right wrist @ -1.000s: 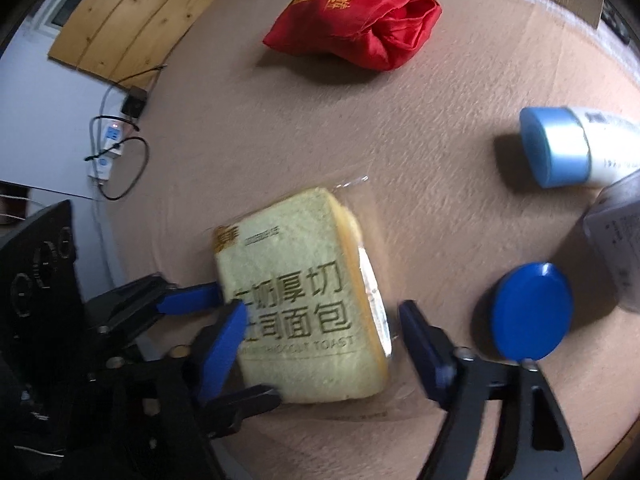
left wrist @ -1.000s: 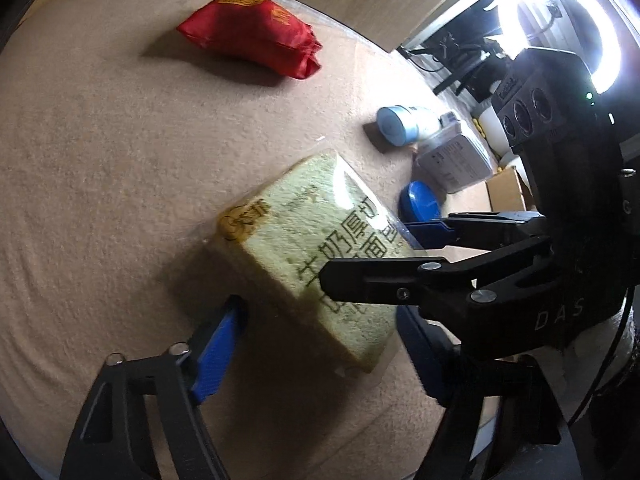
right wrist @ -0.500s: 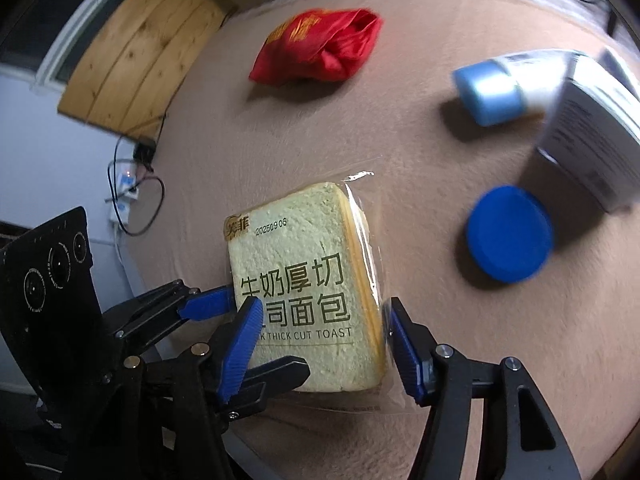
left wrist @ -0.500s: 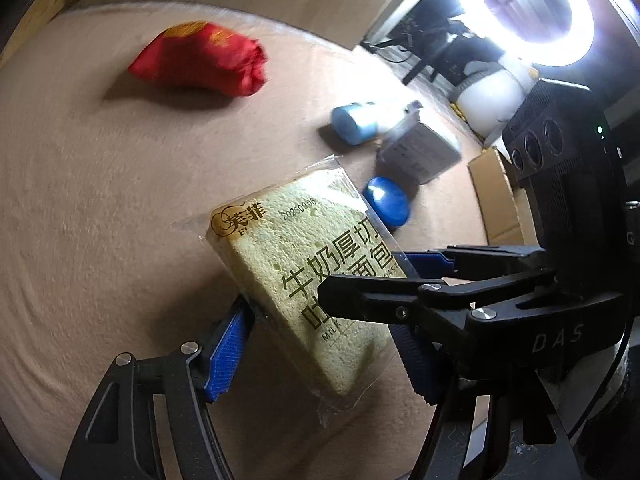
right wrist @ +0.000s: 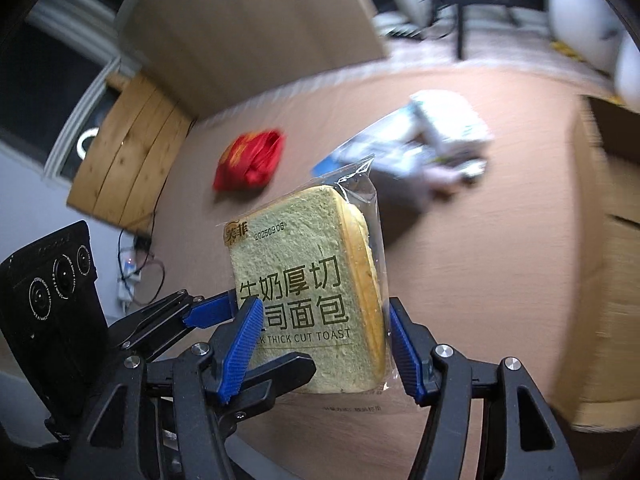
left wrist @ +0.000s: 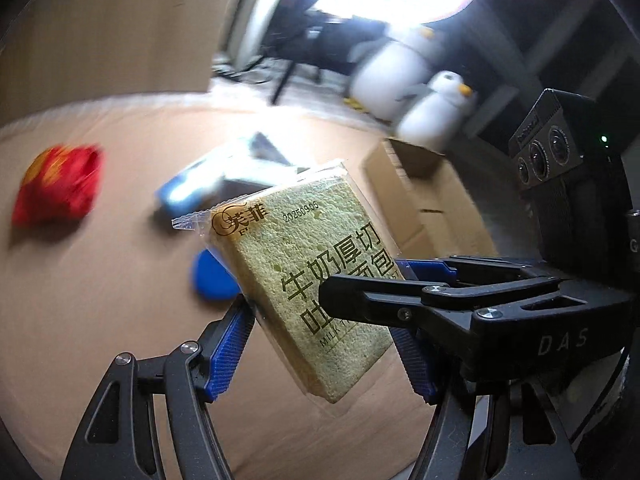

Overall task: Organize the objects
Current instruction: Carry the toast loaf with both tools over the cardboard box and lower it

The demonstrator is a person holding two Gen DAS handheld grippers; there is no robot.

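The left gripper [left wrist: 320, 344] and right gripper [right wrist: 324, 344] both clamp the clear-wrapped thick toast slice [left wrist: 304, 280], raised above the tan felt table [left wrist: 80, 320]; the right jaws have just been closing. Uneven pulls could tear the slippery wrapper. An open cardboard box [left wrist: 424, 200] waits rightward

One pack of toast [left wrist: 316, 280], one red pouch [left wrist: 56, 186], one blue lid [left wrist: 212, 280], one blue-capped tube [left wrist: 192, 190], one white box [right wrist: 448, 120], one cardboard box [left wrist: 424, 192], two toy penguins [left wrist: 436, 110], two grippers [left wrist: 324, 356].
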